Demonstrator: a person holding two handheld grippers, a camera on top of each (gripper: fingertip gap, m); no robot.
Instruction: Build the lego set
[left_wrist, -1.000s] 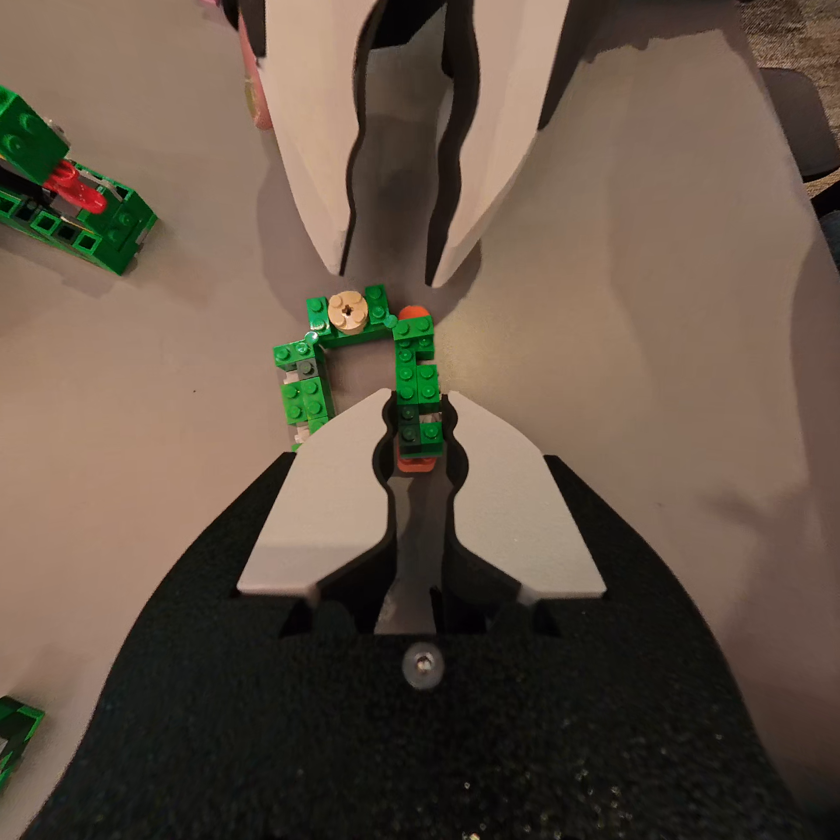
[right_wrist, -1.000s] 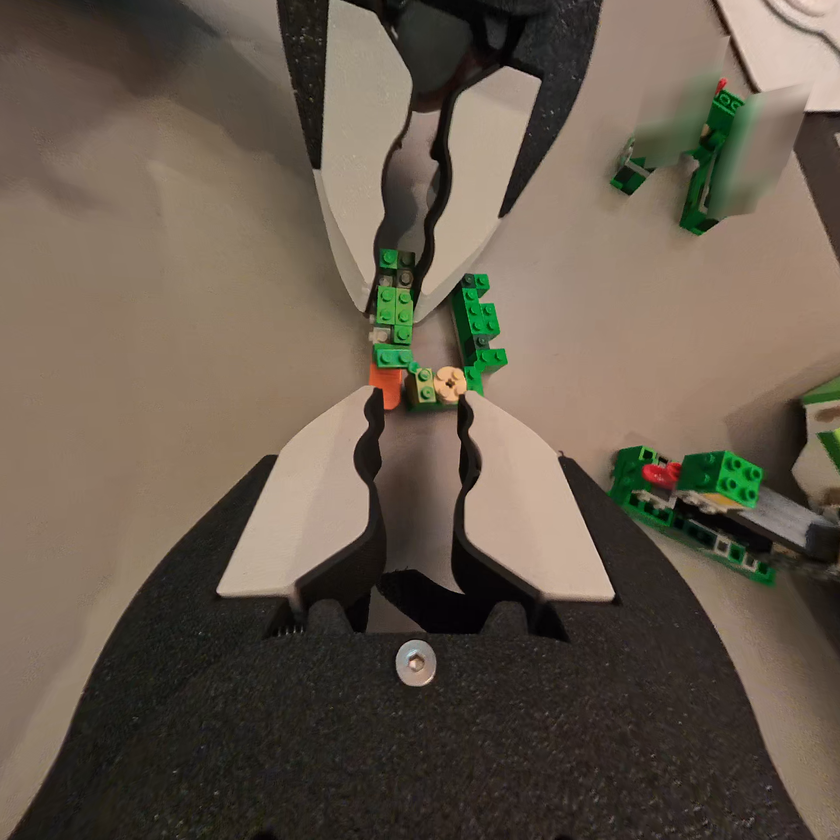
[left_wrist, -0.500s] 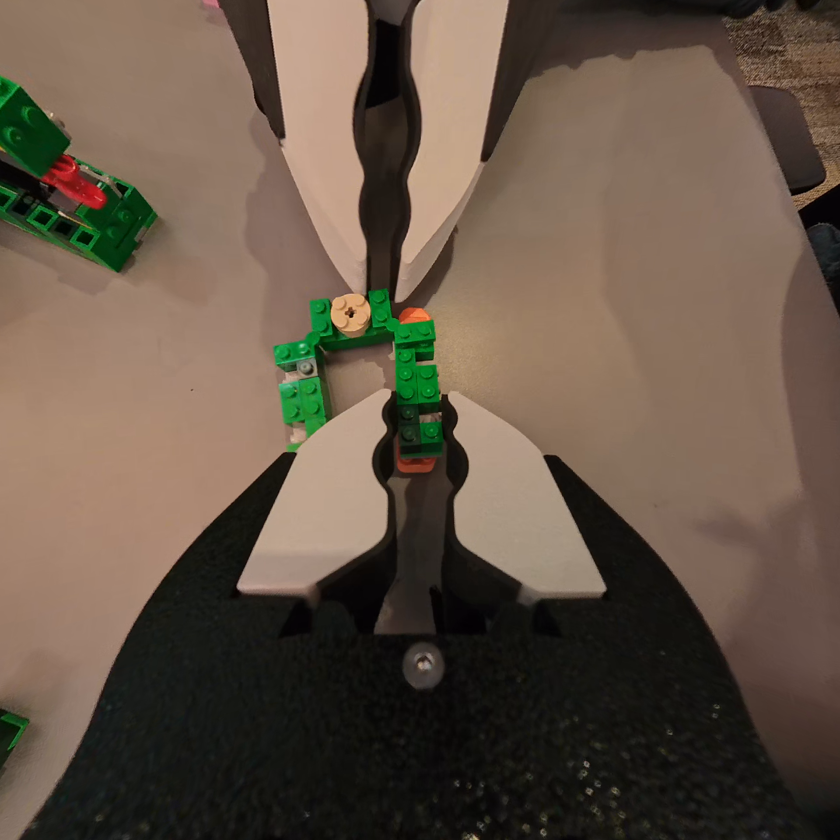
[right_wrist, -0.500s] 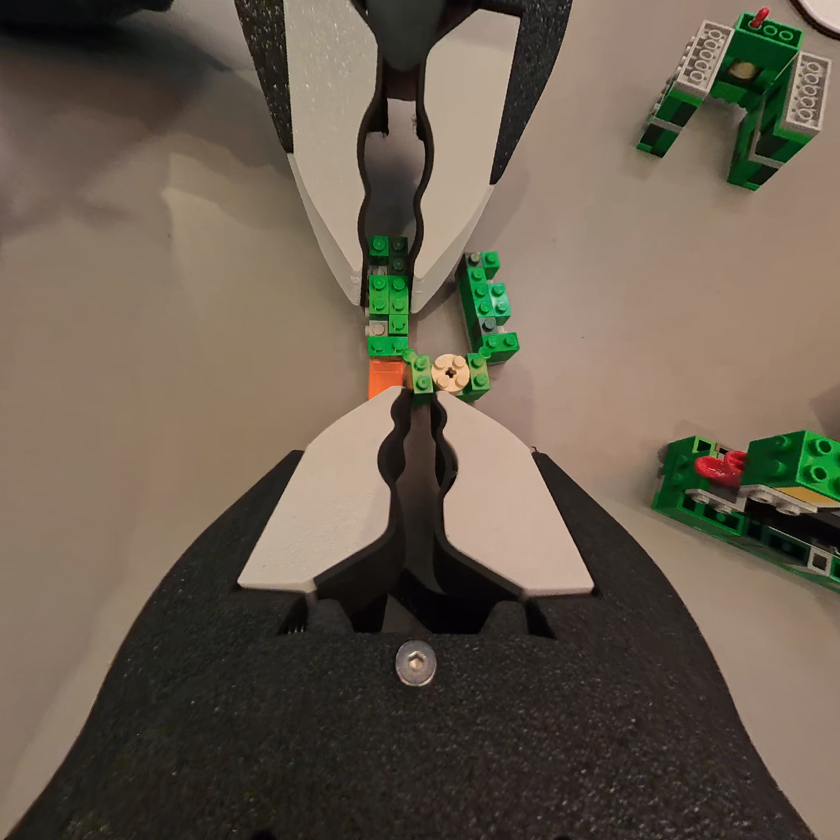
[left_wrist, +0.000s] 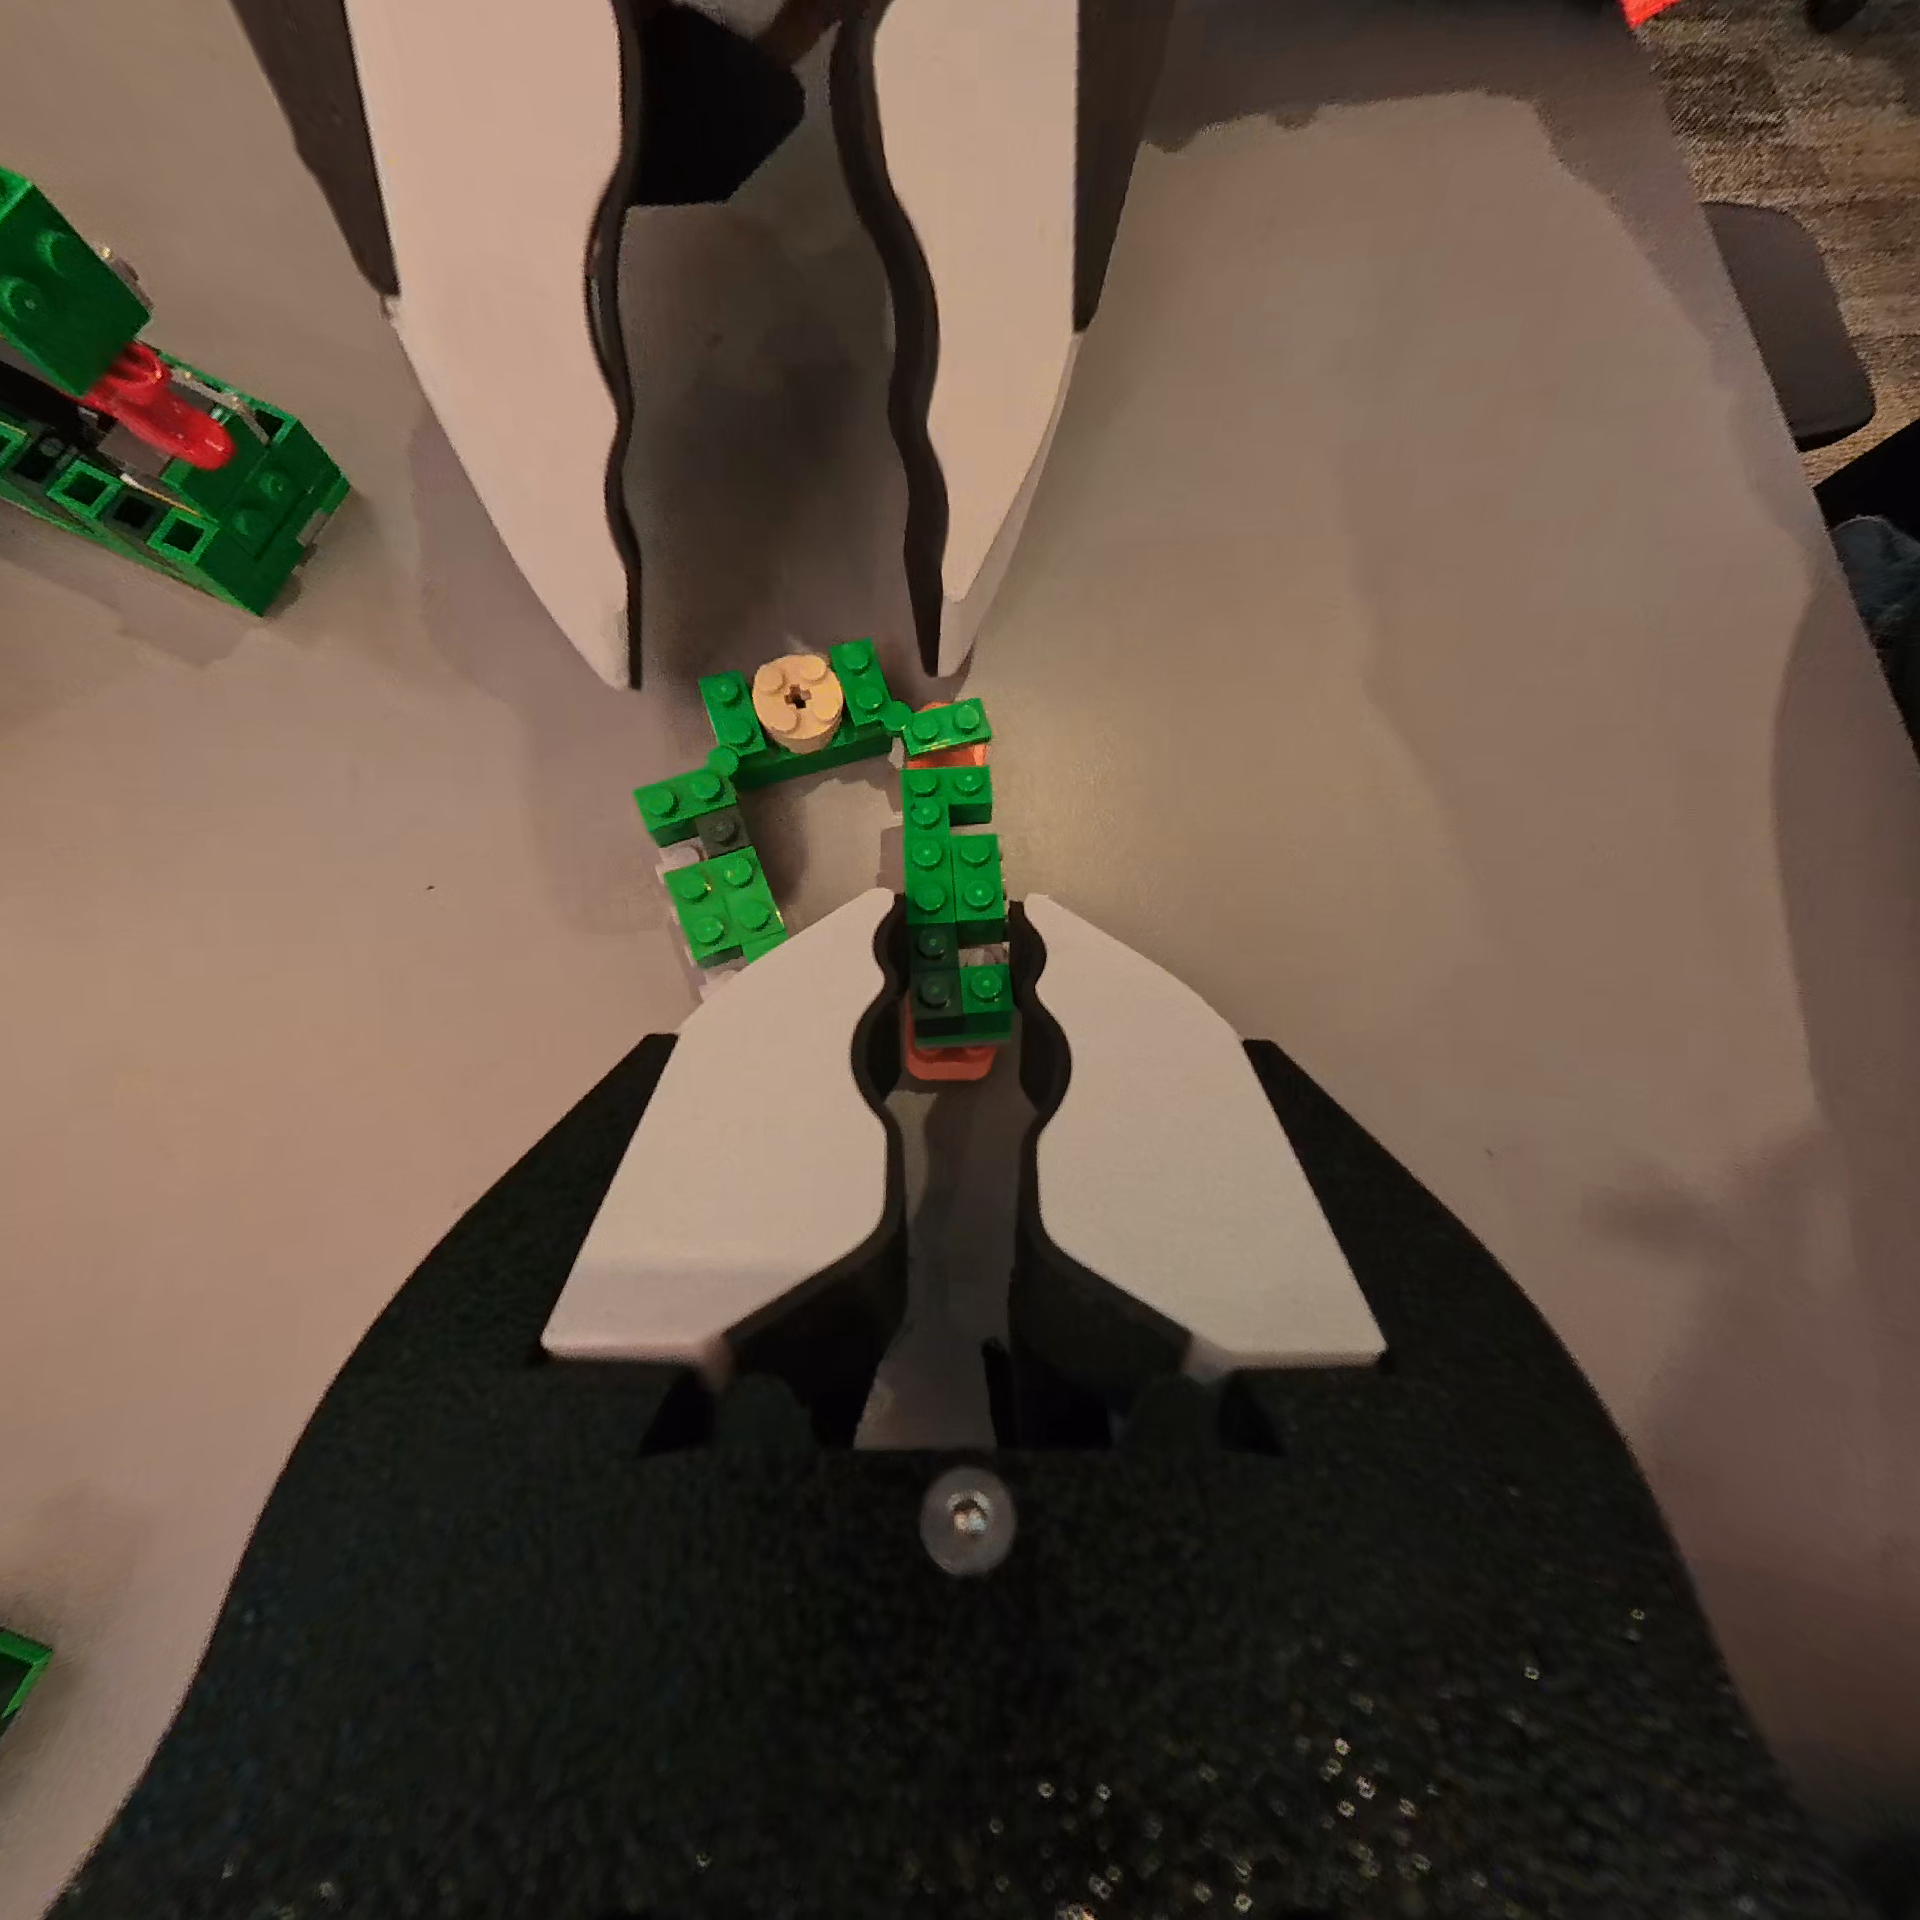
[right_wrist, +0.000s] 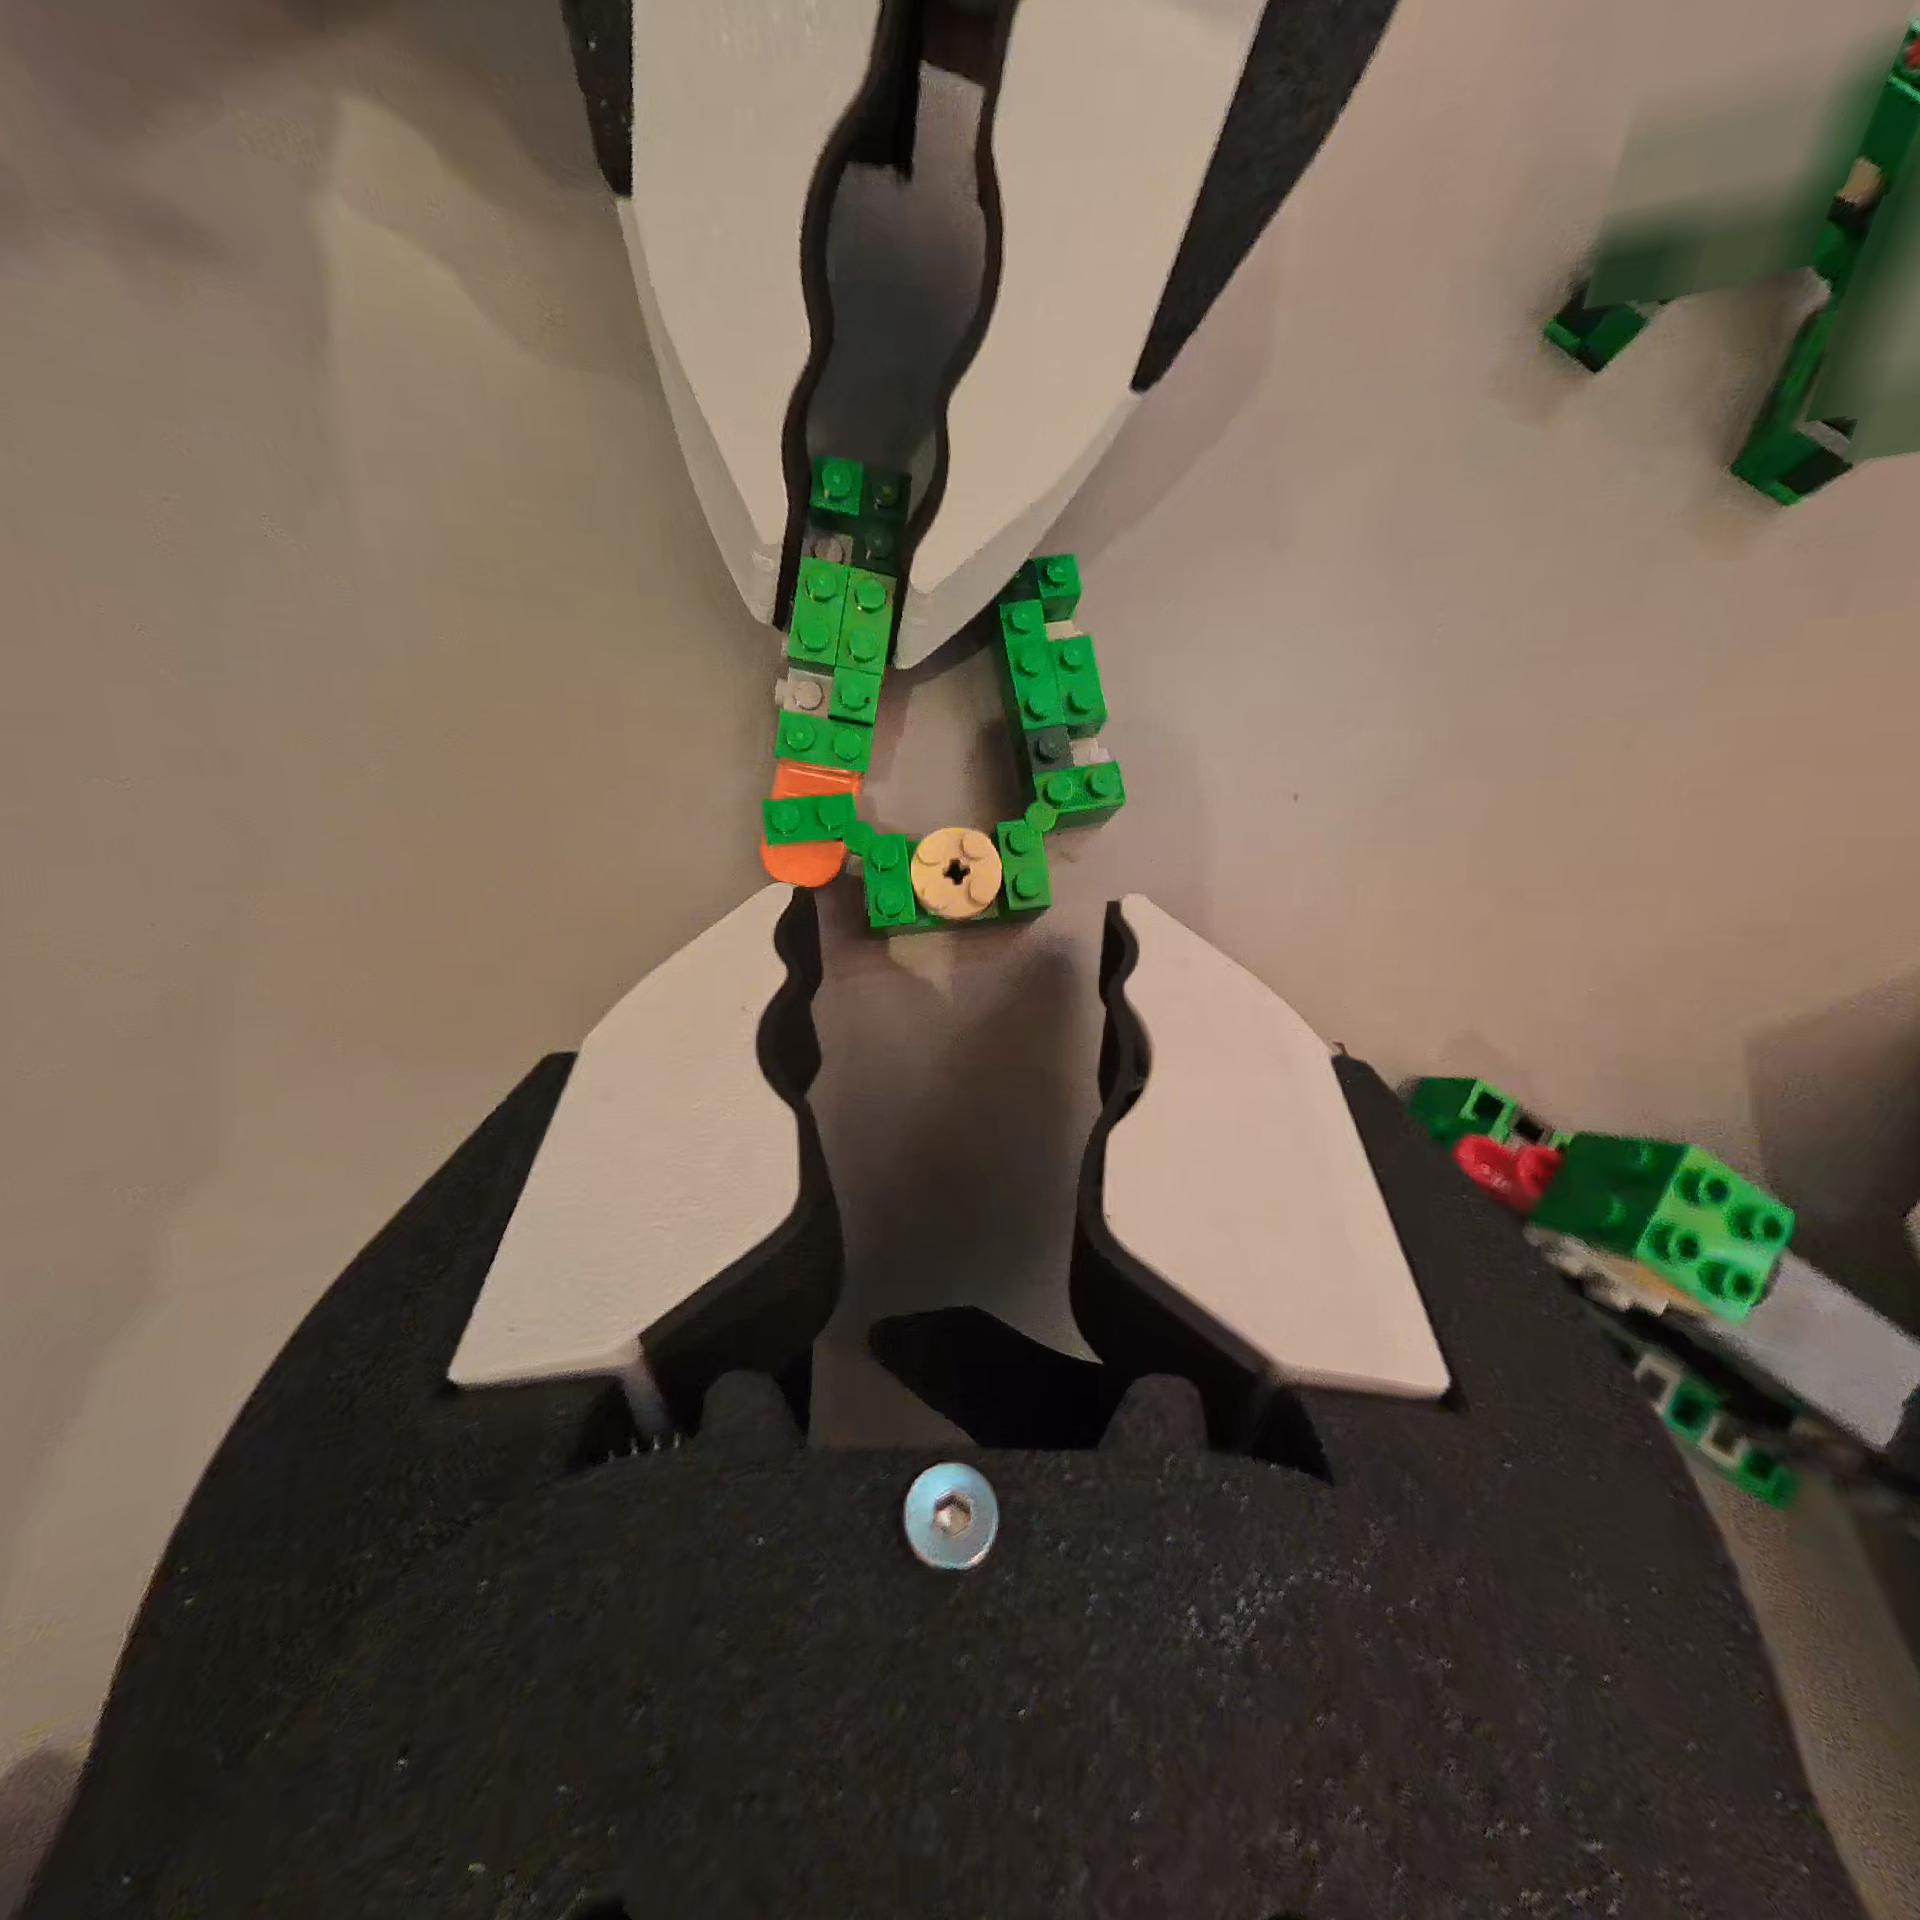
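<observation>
left wrist: close, looking down | right wrist: opposite, facing it | shared: green lego arch (left_wrist: 821, 800) (right_wrist: 935, 748)

I can't find any words, numbers, brand names or signs to read in either of my two views. The green bricks, the tan round piece and the grey table top all look plain to me, with no stickers or labels on them. In the upper right of my right view one green model is smeared and fuzzy, so I can't tell if anything is written on it.
</observation>
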